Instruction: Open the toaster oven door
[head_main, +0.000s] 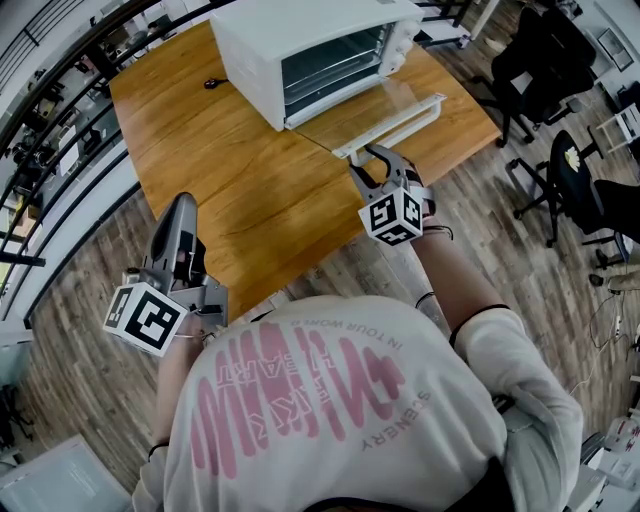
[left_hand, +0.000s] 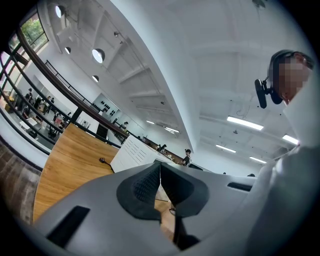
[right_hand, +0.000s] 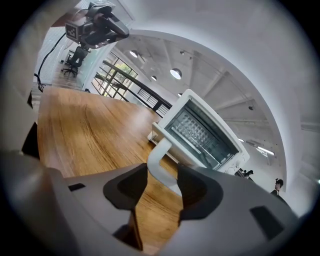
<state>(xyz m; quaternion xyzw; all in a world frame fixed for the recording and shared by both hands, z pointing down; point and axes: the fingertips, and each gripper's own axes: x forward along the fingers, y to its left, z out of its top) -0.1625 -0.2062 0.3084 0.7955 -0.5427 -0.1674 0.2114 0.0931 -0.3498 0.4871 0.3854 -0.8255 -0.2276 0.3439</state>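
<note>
On a wooden table (head_main: 220, 180) sits a white toaster oven (head_main: 290, 45). Its glass door (head_main: 375, 105) lies open and flat toward the person. The white door handle (head_main: 400, 120) runs near the table's front edge. The right gripper (head_main: 372, 160) has its jaws either side of the handle's end. Pads seem to clamp it, though contact on one side is hard to confirm. The left gripper (head_main: 183, 205) hangs off the table's near-left edge, well apart from the oven, jaws pressed together w/ nothing between. A small black object (head_main: 213, 83) lies on the table left of the oven. Black office chairs (head_main: 560, 170) stand on the wood floor at R.
</note>
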